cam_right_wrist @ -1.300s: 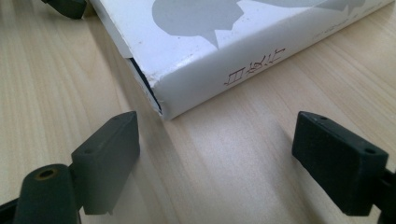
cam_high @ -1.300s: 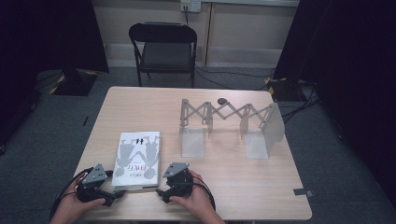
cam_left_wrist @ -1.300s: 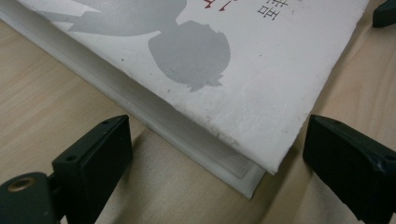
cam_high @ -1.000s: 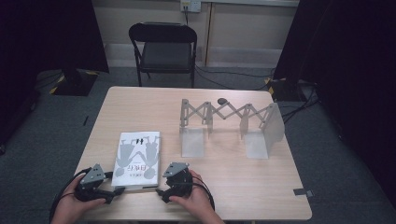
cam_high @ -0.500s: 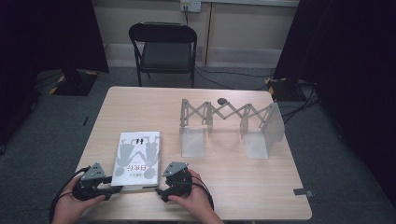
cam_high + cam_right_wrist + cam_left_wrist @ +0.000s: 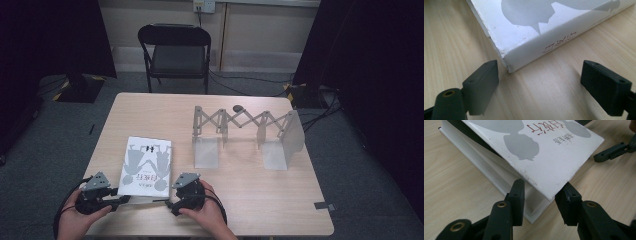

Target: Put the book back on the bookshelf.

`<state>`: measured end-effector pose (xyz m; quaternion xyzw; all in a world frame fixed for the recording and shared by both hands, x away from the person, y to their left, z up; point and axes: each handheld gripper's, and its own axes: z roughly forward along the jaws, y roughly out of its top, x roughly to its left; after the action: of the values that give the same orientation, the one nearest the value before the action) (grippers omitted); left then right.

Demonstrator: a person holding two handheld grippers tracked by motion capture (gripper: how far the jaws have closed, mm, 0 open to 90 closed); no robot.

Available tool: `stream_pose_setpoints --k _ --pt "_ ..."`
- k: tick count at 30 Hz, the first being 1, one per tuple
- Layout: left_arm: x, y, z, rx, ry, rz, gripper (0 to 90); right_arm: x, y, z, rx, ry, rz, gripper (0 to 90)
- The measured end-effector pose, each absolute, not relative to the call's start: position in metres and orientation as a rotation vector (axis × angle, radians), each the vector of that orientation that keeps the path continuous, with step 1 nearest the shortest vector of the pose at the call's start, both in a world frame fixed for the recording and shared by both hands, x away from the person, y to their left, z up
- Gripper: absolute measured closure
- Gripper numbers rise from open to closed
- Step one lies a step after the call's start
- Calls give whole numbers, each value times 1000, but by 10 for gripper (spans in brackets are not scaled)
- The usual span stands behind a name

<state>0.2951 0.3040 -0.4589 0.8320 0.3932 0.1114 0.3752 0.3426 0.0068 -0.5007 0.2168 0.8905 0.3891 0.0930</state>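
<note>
Two grippers: both at the near edge of the table (image 6: 250,205), either side of the book's near end.
Left gripper (image 6: 541,195): jaws spread around the near corner of the book (image 6: 529,157); cover lifted off the page block there, its corner lying between the jaw tips; whether the tips touch it, cannot tell.
Right gripper (image 6: 539,85): jaws wide apart, nothing between them; the book's spine corner sits just ahead of the left jaw, apart from it.
Book position: flat, front-left part of the table.
Farther back: folding rack (image 6: 245,132), upright, well apart from the book.
Beyond the table: chair (image 6: 175,50).
</note>
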Motion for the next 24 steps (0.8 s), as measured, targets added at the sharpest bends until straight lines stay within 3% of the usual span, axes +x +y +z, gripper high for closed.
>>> stream_pose_setpoints --k 24 --pt "294 301 -445 2066 1038 272 635 330 39 -461 435 2508 1249 161"
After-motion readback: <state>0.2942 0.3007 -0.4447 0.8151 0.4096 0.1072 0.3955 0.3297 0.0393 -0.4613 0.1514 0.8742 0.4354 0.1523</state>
